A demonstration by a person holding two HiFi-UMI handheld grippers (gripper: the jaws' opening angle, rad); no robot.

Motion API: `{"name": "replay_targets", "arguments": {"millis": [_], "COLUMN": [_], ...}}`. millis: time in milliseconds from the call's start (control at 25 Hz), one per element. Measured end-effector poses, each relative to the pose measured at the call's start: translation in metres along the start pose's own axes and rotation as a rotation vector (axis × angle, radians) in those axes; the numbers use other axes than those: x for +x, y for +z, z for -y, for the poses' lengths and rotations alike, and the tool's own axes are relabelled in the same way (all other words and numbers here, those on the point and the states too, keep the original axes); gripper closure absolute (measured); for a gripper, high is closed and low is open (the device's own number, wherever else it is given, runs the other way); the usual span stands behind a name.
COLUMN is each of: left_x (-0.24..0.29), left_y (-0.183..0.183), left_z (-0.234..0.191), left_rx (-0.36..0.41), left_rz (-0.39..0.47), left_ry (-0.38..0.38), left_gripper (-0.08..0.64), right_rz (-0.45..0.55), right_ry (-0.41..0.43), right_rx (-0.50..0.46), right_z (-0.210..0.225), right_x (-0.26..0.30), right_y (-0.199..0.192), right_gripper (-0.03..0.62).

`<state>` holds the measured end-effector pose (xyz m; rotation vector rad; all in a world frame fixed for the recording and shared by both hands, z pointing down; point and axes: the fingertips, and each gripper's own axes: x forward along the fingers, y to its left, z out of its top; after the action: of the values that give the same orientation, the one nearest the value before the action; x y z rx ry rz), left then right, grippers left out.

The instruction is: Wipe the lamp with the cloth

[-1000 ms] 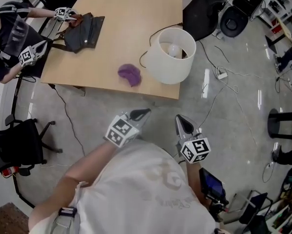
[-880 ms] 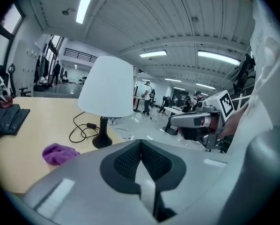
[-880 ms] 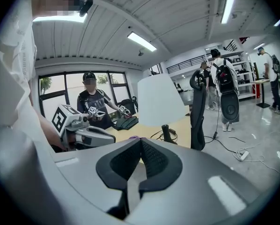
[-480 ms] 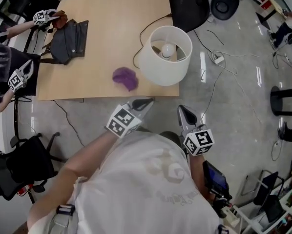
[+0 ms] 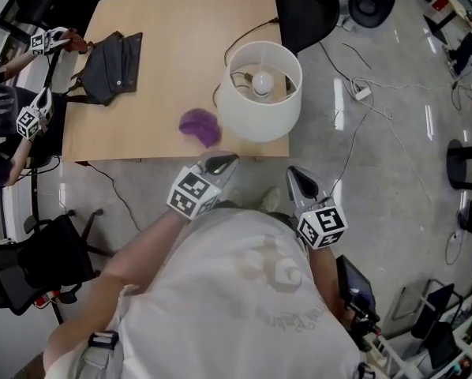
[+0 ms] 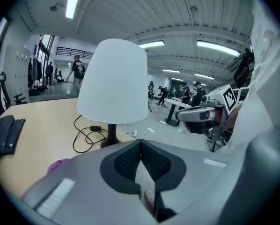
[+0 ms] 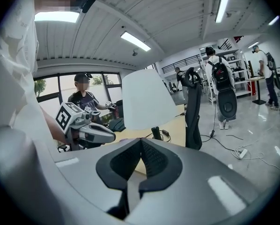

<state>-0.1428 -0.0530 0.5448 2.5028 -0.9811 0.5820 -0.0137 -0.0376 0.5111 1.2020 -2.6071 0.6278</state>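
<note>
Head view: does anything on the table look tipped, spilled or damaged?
Nothing stands out. The lamp stands upright, its cord looping loosely on the table. The purple cloth lies crumpled beside it, untouched.

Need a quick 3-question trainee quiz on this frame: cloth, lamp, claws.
1. True or false: the purple cloth lies on the table beside the lamp, in neither claw.
2. The left claw is: A) shut on the cloth, B) shut and empty, C) wide open.
3. In the head view, which is nearer the cloth: the left claw or the right claw?
Key: 1 true; 2 B; 3 left.
</note>
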Motion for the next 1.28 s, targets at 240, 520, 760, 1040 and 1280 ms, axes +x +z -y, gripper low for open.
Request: {"name": "replay_targets", "arguments": {"millis": [240, 520, 760, 1040, 1280], "left_x": [0.010, 0.005, 0.002, 0.001, 0.008], "left_y": [-0.025, -0.045, -0.066, -0.080, -0.085], "left_z": [-0.016, -0.029, -0.062, -0.105, -0.142], "left_rx": [0.016, -0.054, -0.119, -0.063, 0.044], "left_rz": [-0.041, -0.067, -0.127, -0.204, -0.296], "left_ry": [0.080, 0.161, 0.239, 0.315, 0.347], "left_gripper": [0.558, 0.558, 0.557, 0.498, 0.408], "right_rz": [-0.009, -0.054, -0.092, -0.108, -0.136], "right_ry": [0.054, 0.111, 0.135, 0.094, 0.087], "right_rx": [-0.019, -0.026, 0.002, 0.007, 0.000], "right_z": [0.014, 0.015, 0.004, 0.004, -0.012], "right_x": [0.006, 0.011, 0.016, 0.010, 0.005], "right_y": [0.004, -0.005, -0.020, -0.023, -0.036], "right_gripper": [0.580, 0.580, 0.580, 0.580, 0.580]}}
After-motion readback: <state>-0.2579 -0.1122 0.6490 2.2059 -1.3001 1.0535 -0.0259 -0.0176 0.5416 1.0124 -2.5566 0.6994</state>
